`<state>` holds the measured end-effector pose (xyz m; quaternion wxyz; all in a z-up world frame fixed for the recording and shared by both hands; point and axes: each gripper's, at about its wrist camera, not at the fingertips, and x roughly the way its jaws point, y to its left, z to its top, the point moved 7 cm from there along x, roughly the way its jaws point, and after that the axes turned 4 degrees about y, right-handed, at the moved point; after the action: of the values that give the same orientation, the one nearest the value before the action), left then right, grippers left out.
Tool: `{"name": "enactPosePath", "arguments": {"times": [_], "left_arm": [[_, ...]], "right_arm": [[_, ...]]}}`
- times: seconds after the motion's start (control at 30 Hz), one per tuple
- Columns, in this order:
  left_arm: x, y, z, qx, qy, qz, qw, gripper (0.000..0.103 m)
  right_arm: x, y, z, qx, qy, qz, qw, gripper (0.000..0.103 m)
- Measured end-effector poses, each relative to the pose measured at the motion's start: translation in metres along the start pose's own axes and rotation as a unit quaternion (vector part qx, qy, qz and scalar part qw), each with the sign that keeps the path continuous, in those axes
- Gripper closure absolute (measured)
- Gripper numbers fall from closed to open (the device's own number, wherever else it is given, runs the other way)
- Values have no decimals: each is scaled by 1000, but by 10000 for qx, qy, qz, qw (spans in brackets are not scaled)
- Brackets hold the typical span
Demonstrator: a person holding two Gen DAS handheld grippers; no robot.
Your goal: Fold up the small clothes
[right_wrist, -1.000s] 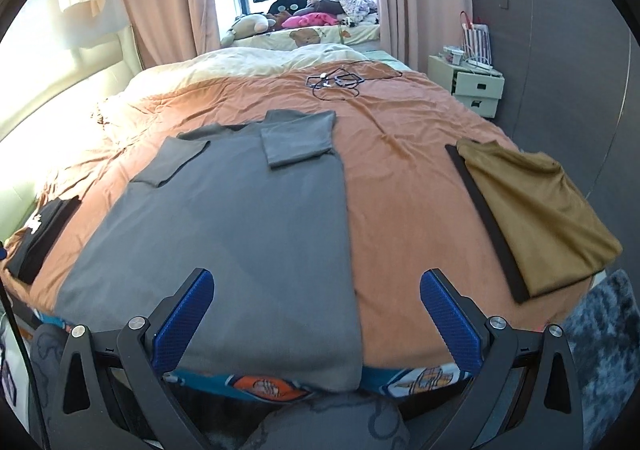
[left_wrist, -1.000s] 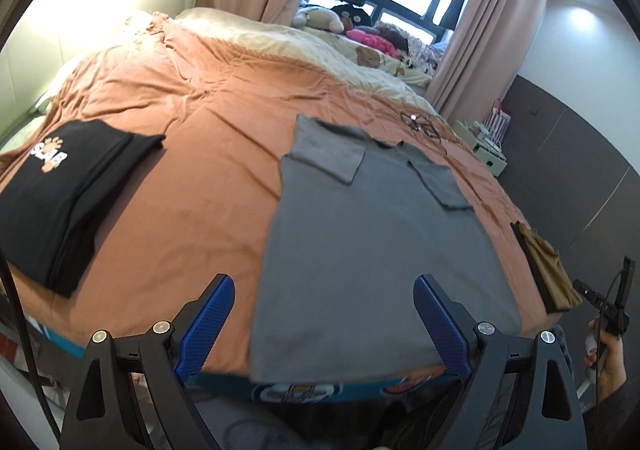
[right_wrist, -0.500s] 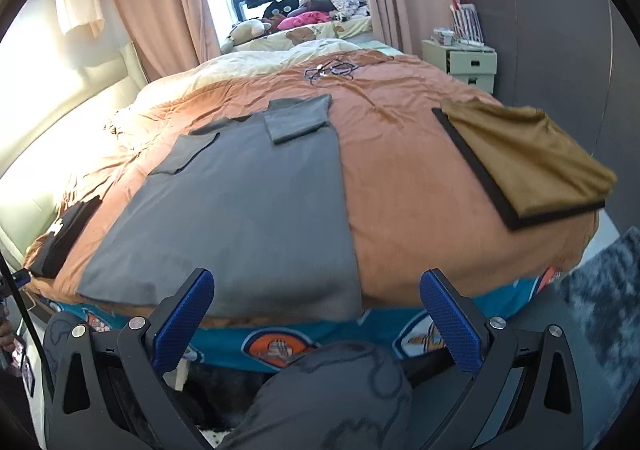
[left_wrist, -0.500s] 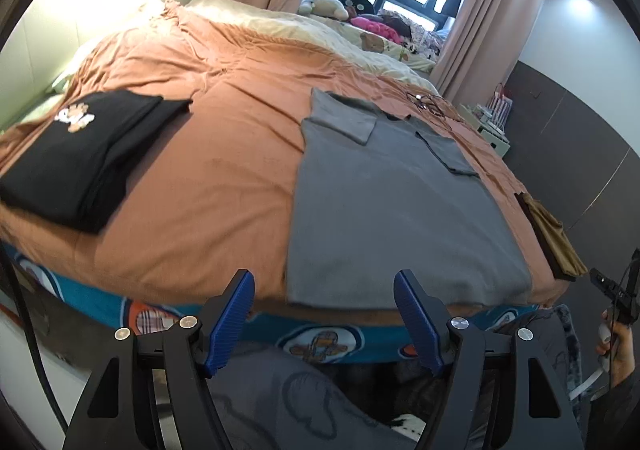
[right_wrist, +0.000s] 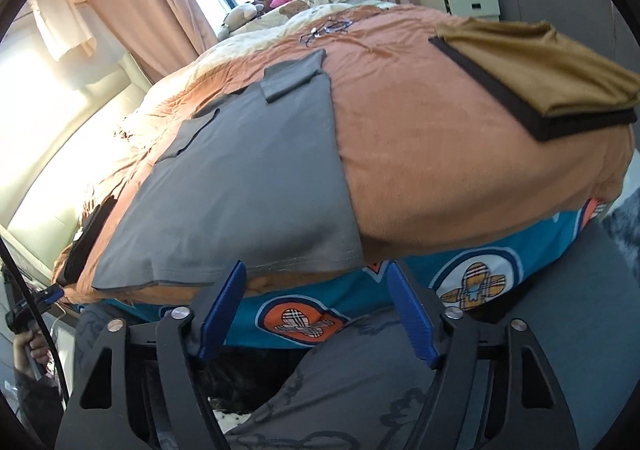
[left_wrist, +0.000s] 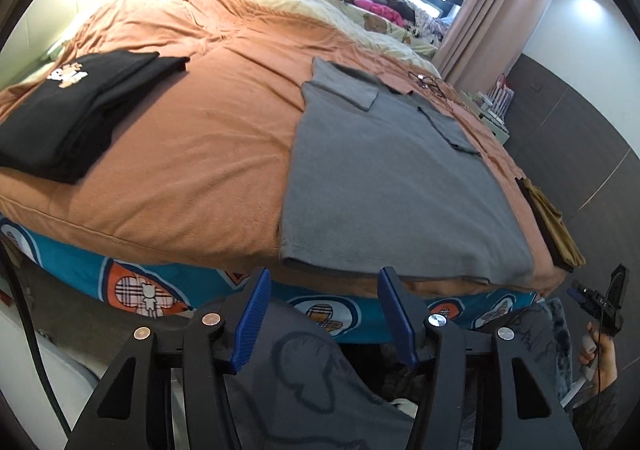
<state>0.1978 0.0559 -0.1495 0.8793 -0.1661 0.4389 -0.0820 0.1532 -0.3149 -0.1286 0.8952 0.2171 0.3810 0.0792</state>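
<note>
Three piles of clothing sat on the big bed with the rust-orange quilt (left_wrist: 192, 153). Way over on the left lay a folded black garment with a small cartoon print (left_wrist: 68, 109), well apart from everything else. Roughly in the middle was the flat grey short-sleeved shirt (left_wrist: 384, 185), sleeves already tucked in over the body, its hem lying right along the near edge of the mattress above the teal cartoon-print sheet (right_wrist: 472, 270). Off to the right, a folded mustard-brown garment with a dark band along one side (right_wrist: 532, 65) rested near the corner.

Both tools hung just below the hem. The left gripper (left_wrist: 322, 282) with blue ribbed pads had its jaws closing, nothing between them, tips just under the shirt's left corner. The right gripper (right_wrist: 316, 276) was closing too, also gripping nothing, tips just under the hem near the right corner, not touching cloth as far as I could see.
</note>
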Motion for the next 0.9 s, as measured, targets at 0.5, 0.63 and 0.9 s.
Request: {"name": "enactPosePath", "arguments": {"times": [0.5,0.63,0.9], "left_arm": [[80,31,15,-597,514,56,9969,65],[91,33,13,-653,654,49,9957,67],[101,34,17,-714,735,52,9947,67]], "right_arm": [[89,-41,26,132,746,506,9958,54],[99,-47,29,30,860,695,9939,54],[114,-59,40,15,1000,940,9905,54]]}}
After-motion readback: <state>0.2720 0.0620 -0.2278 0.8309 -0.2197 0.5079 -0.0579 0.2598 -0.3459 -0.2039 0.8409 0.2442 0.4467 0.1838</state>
